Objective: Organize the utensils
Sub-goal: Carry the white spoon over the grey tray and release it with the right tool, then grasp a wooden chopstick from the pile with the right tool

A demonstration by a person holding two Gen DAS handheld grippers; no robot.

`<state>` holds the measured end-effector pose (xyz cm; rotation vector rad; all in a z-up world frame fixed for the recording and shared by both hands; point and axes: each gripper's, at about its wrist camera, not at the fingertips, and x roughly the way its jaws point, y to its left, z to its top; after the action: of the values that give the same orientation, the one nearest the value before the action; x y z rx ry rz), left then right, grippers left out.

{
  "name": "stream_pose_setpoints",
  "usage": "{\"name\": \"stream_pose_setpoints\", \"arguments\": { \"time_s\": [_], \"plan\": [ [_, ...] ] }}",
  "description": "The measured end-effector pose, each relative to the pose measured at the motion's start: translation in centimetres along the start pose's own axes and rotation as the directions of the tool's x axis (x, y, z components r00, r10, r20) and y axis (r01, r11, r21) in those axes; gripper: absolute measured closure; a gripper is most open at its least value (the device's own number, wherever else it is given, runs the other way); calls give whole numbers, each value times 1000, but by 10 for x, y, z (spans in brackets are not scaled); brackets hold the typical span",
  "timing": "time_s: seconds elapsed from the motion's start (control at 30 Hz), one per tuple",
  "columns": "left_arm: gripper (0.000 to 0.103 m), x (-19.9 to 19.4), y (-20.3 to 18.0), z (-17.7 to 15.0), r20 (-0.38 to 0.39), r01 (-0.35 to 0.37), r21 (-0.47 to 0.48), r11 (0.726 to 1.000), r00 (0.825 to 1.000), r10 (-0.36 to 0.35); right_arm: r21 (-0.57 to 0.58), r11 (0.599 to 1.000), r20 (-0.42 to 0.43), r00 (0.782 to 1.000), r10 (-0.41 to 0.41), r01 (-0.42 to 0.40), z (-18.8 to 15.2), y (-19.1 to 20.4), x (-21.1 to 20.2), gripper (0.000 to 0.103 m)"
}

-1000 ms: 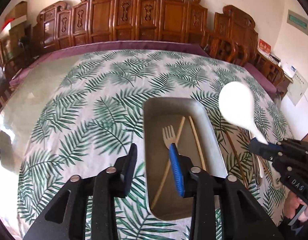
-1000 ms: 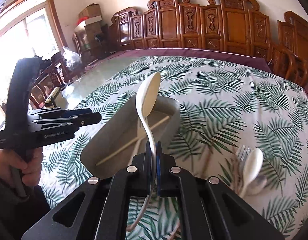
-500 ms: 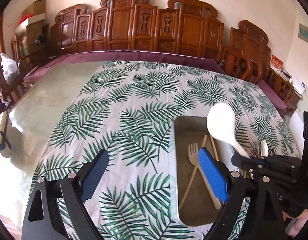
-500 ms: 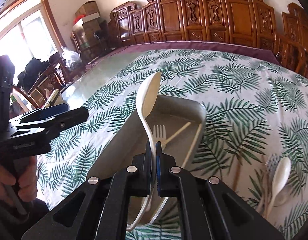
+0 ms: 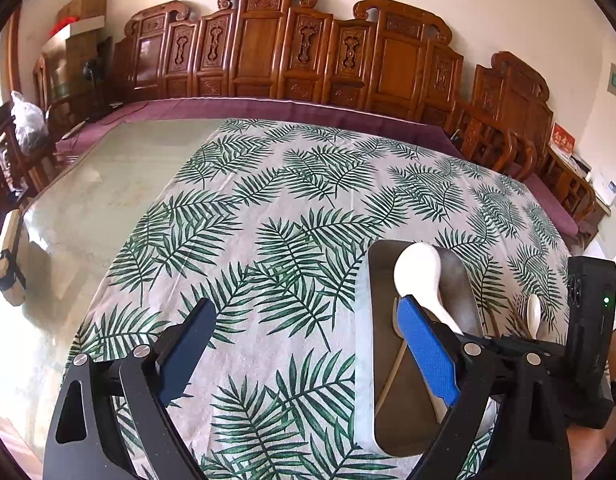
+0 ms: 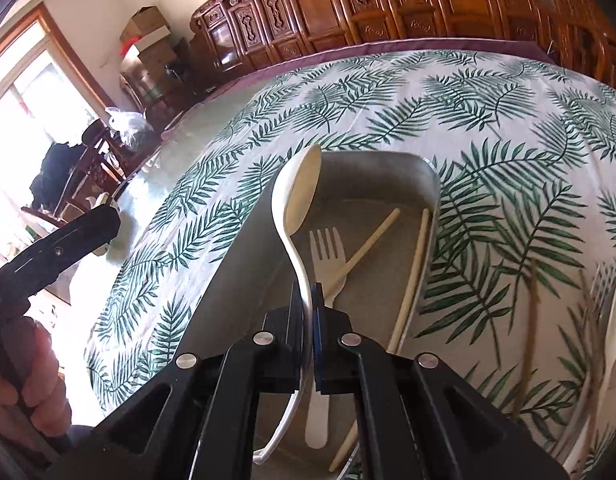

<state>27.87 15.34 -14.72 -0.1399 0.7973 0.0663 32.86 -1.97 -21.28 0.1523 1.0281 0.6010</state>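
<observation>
1. In the right wrist view we see the right hand-held gripper (image 6: 308,300) closed tight on the thin handle of a white spoon (image 6: 295,196). The left wrist view shows only the pale back of the bowl of this spoon and a short piece of its handle.
2. The right wrist view shows inside the grey tray (image 6: 430,184) a white fork (image 6: 326,276) and two wooden chopsticks (image 6: 414,276). In the left wrist view the blue pad (image 5: 428,356) covers most of these.
3. Only the right wrist view shows a hand (image 6: 31,384) of the person on the handle of the other tool, at the left edge.
4. In the left wrist view the left hand-held gripper (image 5: 303,332) stands wide open with nothing between its jaws, above the leaf-patterned cloth (image 5: 267,208) of the bench, to the left of the tray. The jaws have opened wide within the last second.
5. The left wrist view shows one more white spoon (image 5: 532,314) on the cloth to the right of the tray, with other utensils just beside it that we cannot tell clearly.
6. The held spoon is above the tray. Its long axis runs away from the right hand-held gripper, bowl at the far end and leaning a little to the left, hollow side facing right.
7. The fork lies along the tray, its tines at the far end. One chopstick crosses it diagonally; the other lies along the right wall.
</observation>
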Motion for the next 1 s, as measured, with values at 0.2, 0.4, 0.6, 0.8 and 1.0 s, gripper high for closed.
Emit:
{"name": "stream_pose_setpoints", "arguments": {
  "time_s": [0.2, 0.4, 0.6, 0.8, 1.0],
  "plan": [
    [15, 0, -1, 0, -1, -1, 2, 1000, 1000, 1, -35, 998, -12, 999, 42, -43, -3, 8, 2, 94],
    [15, 0, -6, -1, 1, 1, 11, 1000, 1000, -1, -49, 996, -20, 997, 73, -74, -5, 11, 0, 93],
    [15, 0, -8, -2, -1, 4, 7, 1000, 1000, -4, -70, 994, -8, 996, 89, -89, -5, 12, -12, 82],
    [15, -2, -17, -3, 1, 25, 15, 1000, 1000, -25, -141, 989, 52, 998, 44, -36, -9, 0, -57, 82],
    [15, -2, -44, -7, -2, 77, 51, 996, 997, -77, -197, 973, 120, 988, -97, 120, -28, -38, -115, 75]
  ]
}}
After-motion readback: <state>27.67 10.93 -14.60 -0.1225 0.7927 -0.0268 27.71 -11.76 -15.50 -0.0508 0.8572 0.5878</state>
